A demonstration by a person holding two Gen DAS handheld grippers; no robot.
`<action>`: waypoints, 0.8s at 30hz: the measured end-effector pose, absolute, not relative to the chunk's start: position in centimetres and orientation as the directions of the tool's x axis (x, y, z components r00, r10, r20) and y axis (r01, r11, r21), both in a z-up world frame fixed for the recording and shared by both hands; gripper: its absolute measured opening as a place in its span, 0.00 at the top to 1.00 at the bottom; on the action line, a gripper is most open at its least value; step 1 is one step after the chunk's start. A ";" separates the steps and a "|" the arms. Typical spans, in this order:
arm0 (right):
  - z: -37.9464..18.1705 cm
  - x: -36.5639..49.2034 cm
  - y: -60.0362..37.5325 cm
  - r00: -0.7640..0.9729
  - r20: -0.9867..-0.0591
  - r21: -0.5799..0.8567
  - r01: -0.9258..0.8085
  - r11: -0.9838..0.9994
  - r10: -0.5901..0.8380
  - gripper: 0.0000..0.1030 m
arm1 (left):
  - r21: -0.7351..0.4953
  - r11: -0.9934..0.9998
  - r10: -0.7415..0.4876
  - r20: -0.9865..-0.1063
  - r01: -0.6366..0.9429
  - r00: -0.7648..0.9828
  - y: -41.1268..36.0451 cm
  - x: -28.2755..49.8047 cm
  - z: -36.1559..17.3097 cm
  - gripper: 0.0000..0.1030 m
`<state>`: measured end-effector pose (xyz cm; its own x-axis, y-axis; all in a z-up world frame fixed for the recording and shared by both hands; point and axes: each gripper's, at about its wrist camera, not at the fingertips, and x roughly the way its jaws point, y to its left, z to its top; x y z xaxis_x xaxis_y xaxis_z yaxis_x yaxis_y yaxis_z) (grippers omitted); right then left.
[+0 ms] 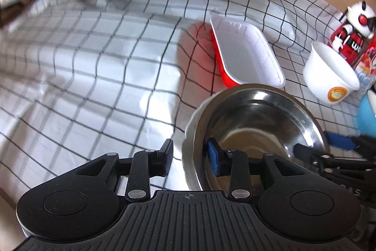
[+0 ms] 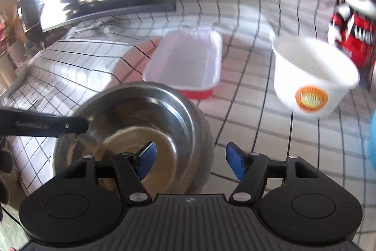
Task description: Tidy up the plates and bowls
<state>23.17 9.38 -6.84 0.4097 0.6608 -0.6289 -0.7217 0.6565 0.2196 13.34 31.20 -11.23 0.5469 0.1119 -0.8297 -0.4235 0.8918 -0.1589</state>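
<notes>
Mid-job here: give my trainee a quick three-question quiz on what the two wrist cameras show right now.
1. True or false: the left gripper straddles the rim of the round stainless steel bowl.
2. Multiple choice: the rectangular red tray with white inside holds A) a spoon, B) nothing visible, C) a cup.
3. Fill in: the white paper cup with an orange logo stands on the ____ tablecloth.

Key: 1 true. 2 B. 3 checked. The right gripper is open, one finger over the bowl.
</notes>
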 end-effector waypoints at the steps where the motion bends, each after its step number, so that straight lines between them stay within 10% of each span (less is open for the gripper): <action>1: -7.2 23.6 9.5 0.388 -0.641 0.246 -0.713 0.656 0.662 0.36 | -0.184 0.886 0.088 -0.835 -0.426 0.543 31.5 13.4 -11.5 0.66; 24: -9.1 26.4 6.0 0.242 -0.684 0.484 -0.556 0.676 0.688 0.45 | -0.288 0.866 -0.103 -0.903 -0.408 0.417 30.4 18.0 -12.8 0.66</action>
